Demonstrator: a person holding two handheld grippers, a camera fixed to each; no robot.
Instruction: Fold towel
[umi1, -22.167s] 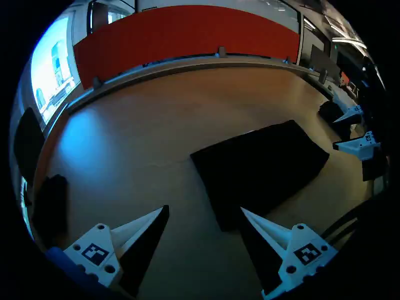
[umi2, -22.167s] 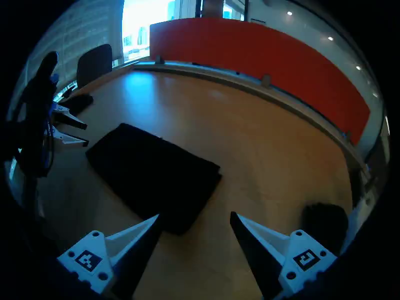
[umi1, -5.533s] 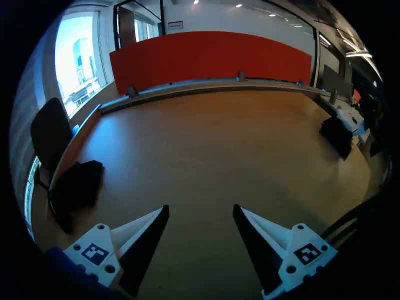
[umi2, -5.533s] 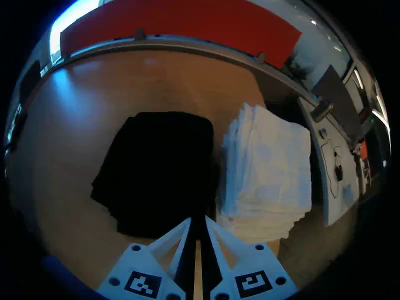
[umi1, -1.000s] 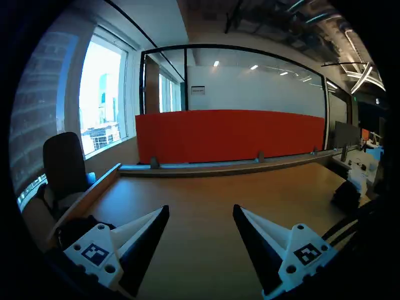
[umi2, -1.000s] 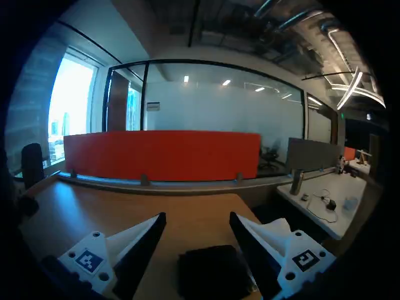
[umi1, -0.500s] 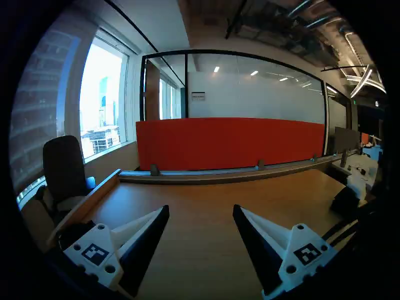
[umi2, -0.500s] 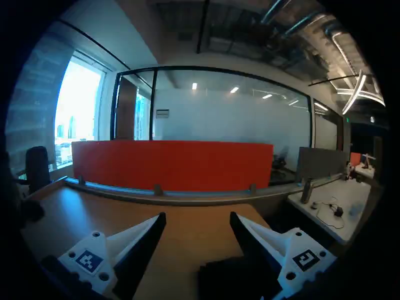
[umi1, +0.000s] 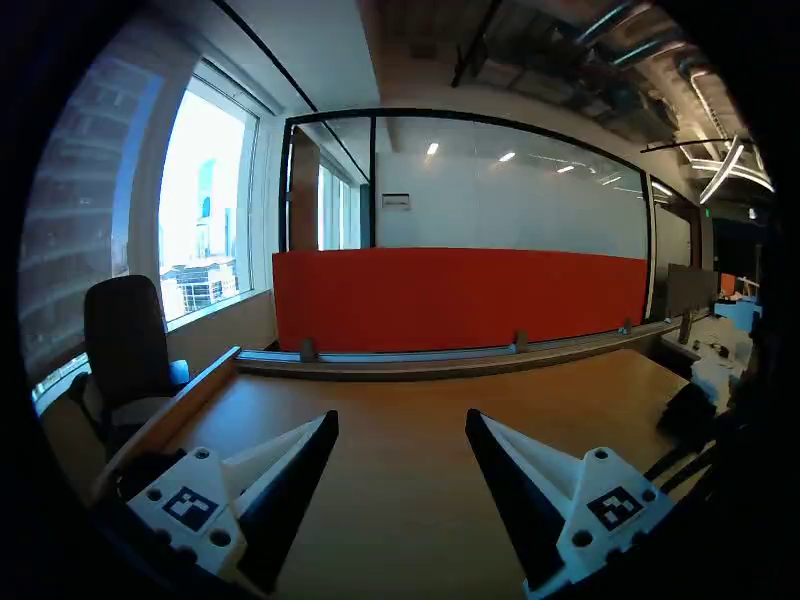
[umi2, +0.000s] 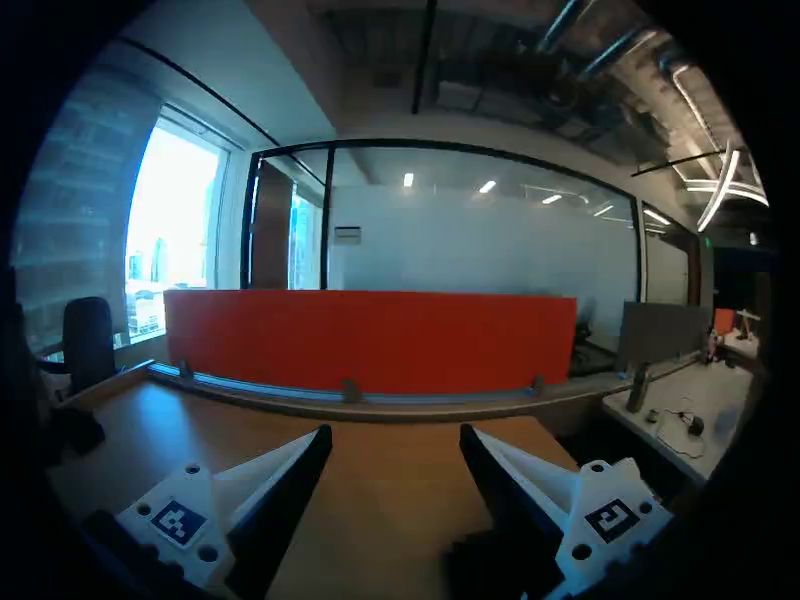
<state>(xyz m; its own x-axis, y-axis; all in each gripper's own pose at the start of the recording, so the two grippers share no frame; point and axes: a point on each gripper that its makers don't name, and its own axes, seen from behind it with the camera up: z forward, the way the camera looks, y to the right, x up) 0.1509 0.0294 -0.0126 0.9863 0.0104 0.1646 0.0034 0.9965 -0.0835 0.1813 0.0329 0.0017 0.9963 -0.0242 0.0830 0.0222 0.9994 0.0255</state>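
Over the last second both cameras tipped up from the bench (umi1: 420, 500) toward the partition (umi1: 450, 300) and ceiling. In the right gripper view the dark towel (umi2: 475, 575) slid down to the bottom edge, a sliver low between the fingers. A few seconds back the right gripper (umi2: 394, 430) was nearly closed just over that towel, which lay folded beside a white stack. At this moment its fingers stood wide apart with nothing in them. The left gripper (umi1: 400, 415) was just as wide open and empty, as before. My reading was that the towel had been folded, set down and let go, so this fold was finished and the hands were drawing back.

The right gripper view showed the towel on the bench directly below that gripper, plus a pale side desk (umi2: 690, 420) to the right. The left gripper view instead showed a dark heap (umi1: 690, 410) at the far right end of the bench. It may have been the same towel, but I could not tell. That view also showed a chair (umi1: 125, 340) close by the window and a dark lump (umi1: 140, 465) behind its left finger.
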